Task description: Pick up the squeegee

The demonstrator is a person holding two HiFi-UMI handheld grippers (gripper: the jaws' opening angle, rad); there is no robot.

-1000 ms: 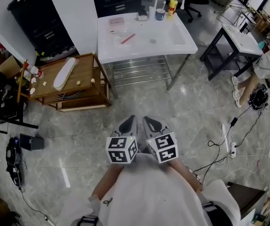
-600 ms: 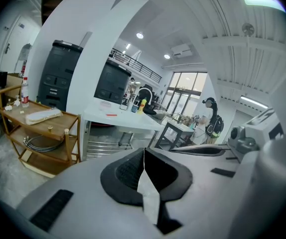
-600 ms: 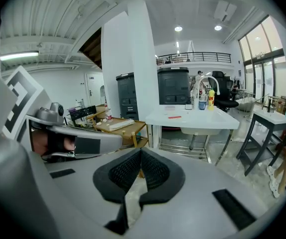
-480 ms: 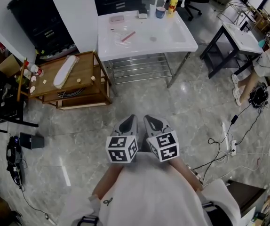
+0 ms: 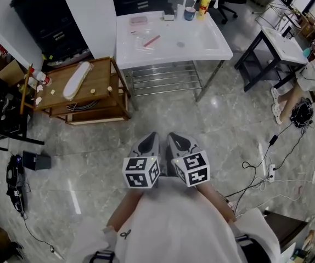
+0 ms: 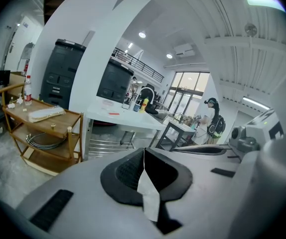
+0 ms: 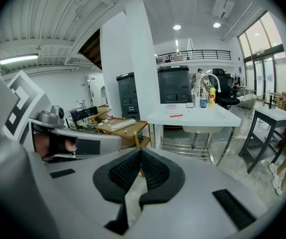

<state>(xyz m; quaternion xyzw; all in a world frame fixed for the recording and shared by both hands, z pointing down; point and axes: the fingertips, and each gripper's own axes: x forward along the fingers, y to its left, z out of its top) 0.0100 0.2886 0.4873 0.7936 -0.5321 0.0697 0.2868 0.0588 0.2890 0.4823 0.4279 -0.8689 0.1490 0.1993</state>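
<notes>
Nothing is done yet: the left hand-held gripper (image 5: pixel 150 142) and the right hand-held gripper (image 5: pixel 176 141) are closed and empty. The squeegee (image 5: pixel 152 40), probably the reddish bar, lies on the desk (image 5: pixel 207 49) at twelve o'clock, well apart.

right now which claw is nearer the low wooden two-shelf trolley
Left. The left claw hangs over the floor, below-right of the wooden two-shelf trolley in the head view; the right claw sits beside it, on the far side.

My left tool (image 5: pixel 151 141) and right tool (image 5: pixel 174 141) are grey shells with black ribbed pads (image 7: pixel 122 172), each topped by a white cube (image 5: pixel 141 172) of black square markers; my top (image 5: pixel 174 226) is white
</notes>
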